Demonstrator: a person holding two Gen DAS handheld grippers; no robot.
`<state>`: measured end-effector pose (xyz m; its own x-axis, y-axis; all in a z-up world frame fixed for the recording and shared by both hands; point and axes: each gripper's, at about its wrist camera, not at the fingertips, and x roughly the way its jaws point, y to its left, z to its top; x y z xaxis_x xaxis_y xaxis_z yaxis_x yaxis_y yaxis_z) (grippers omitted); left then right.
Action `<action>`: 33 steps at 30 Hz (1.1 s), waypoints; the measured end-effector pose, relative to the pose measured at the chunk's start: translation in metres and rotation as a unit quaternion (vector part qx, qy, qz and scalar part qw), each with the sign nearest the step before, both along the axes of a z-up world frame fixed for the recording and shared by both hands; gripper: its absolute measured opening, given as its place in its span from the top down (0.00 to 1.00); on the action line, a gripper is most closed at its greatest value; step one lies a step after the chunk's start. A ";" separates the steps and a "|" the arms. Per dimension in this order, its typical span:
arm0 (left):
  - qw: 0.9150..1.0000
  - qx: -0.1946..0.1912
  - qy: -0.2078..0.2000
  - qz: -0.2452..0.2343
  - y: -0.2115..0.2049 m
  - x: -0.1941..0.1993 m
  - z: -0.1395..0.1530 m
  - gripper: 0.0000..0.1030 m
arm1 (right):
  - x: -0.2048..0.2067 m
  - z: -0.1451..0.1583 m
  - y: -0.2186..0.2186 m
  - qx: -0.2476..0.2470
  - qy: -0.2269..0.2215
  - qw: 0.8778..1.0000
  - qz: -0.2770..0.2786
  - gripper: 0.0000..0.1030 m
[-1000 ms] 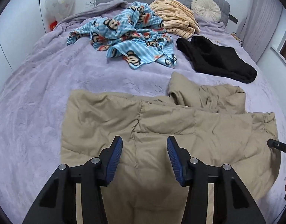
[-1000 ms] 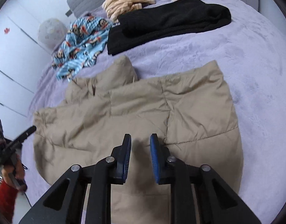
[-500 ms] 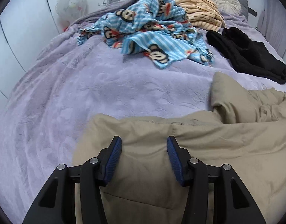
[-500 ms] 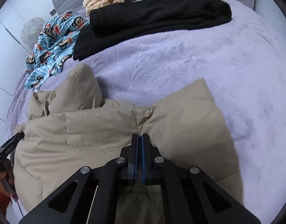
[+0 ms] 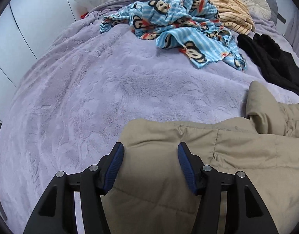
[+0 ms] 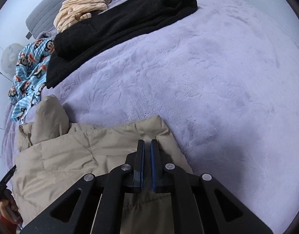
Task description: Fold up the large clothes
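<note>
No words, brand names, numbers or signs can be read in either wrist view; the only printed mark is a repeated cartoon monkey face on the blue striped blanket (image 5: 180, 25), and it bears no lettering; a small red patch by the wall is too blurred to read.

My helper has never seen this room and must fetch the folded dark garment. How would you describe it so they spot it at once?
On the lilac plush bedspread, look toward the grey quilted headboard. The black fleece garment lies there, beside the cream striped top and the blue monkey-print fabric. It is the only plain black item, far darker than the tan padded jacket.
</note>
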<state>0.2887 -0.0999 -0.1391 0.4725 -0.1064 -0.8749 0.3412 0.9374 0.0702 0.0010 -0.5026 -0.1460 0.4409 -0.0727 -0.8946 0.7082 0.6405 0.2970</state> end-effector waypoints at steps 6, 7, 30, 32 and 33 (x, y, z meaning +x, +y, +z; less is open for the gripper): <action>1.000 -0.005 -0.001 -0.021 0.027 -0.044 0.035 0.42 | -0.051 0.041 0.021 0.013 -0.049 0.999 -0.018 0.93; 1.000 -0.003 0.002 -0.026 0.030 -0.053 0.038 0.42 | -0.060 0.047 0.026 0.015 -0.055 0.998 -0.023 0.93; 0.997 -0.021 0.074 -0.027 0.069 -0.180 0.044 0.00 | -0.194 0.060 0.107 0.092 -0.047 0.992 -0.078 0.52; 0.997 -0.015 0.076 -0.018 0.074 -0.185 0.038 0.00 | -0.195 0.058 0.111 0.101 -0.047 0.991 -0.077 0.51; 0.997 -0.013 0.079 -0.014 0.076 -0.187 0.035 0.00 | -0.194 0.056 0.114 0.104 -0.046 0.991 -0.073 0.49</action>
<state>0.1017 -0.0240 -0.1039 0.3261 -0.1403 -0.9349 0.3712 0.9285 -0.0098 -0.1927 -0.3890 -0.0895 0.5197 0.0397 -0.8534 0.7525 0.4518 0.4792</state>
